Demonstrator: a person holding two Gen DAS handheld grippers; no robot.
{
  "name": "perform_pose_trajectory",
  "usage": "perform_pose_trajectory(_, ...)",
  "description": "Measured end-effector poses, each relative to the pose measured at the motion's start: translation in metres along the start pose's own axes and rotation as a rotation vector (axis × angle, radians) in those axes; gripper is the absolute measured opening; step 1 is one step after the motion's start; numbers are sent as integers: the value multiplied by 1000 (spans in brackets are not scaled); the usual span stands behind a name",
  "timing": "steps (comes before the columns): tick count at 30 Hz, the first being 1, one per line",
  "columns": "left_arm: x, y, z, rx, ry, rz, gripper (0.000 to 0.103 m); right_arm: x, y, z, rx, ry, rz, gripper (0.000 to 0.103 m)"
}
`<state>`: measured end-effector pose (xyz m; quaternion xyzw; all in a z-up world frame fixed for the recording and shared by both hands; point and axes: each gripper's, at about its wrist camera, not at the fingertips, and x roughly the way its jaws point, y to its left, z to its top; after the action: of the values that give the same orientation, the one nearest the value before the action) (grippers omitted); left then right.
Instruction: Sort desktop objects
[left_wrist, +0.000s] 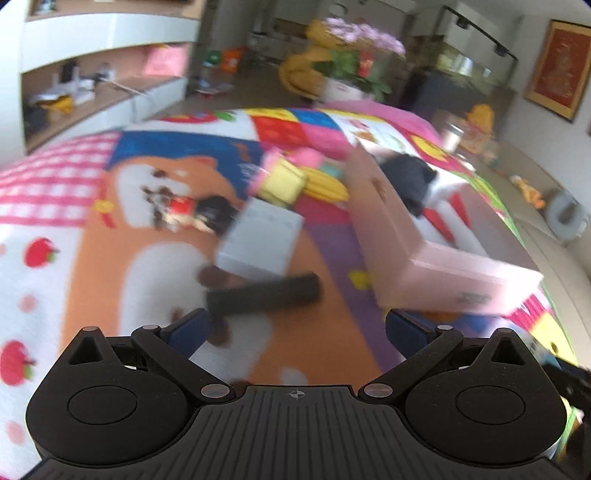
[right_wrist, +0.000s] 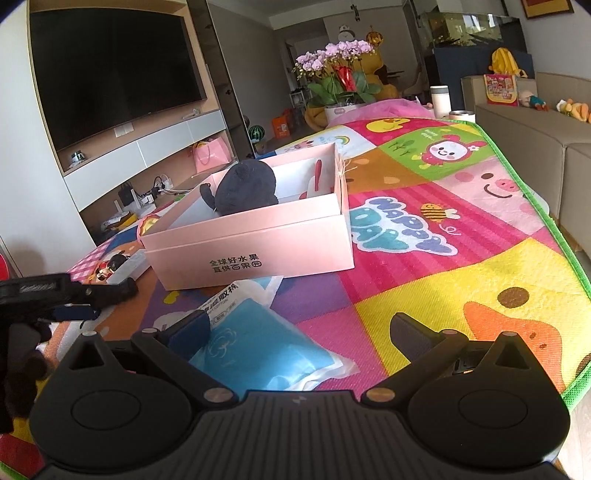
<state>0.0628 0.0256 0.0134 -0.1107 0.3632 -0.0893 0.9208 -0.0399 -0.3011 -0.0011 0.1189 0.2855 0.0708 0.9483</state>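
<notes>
The left hand-held gripper (left_wrist: 295, 325) is held low over the play mat (left_wrist: 332, 266), pointing forward along it. Its two fingers stand wide apart and hold nothing. The left wrist view is blurred, so fine detail is not readable. A black bar-shaped object (left_wrist: 264, 293) lies across the mat just ahead of the left finger (left_wrist: 188, 328). Beyond it lies a white box (left_wrist: 262, 242), tilted. Further back are a small doll (left_wrist: 184, 214), a yellow block (left_wrist: 282, 182) and a yellow corn-shaped toy (left_wrist: 327, 186), close together.

The pink box (right_wrist: 251, 243) stands open on the mat, ahead and to the right of the left hand-held gripper. Inside it sits a dark plush toy (right_wrist: 245, 188), next to a white and red item (right_wrist: 314, 181) that leans against the far wall.

The right hand-held gripper (right_wrist: 299, 332) is also held low and roughly level, pointing toward the near wall of the pink box. Its fingers are spread wide and grip nothing. A blue packet in clear wrapping (right_wrist: 258, 339) lies flat on the mat, partly between the fingers and touching or just beside the left finger (right_wrist: 192, 328). One end of the packet reaches the base of the pink box.

In the right wrist view, the left hand-held gripper appears at the left edge, level with the near corner of the pink box.
</notes>
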Motion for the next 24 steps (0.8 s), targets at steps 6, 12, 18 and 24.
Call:
perform_pose_trajectory(6,3,-12,0,56,-24,99,103,2,-3,1,24,12,18,103)
perform_pose_trajectory(12,31,-23,5,70,-7,185,103,3,-3,1,30,16,28,103)
perform_pose_trajectory(18,36,-31,4,140,-24,229,81,10,-2,1,20,73,93,103)
perform_pose_trajectory(24,6,-32,-17,180,0,164,81,11,28,-5,-144,120,98,103)
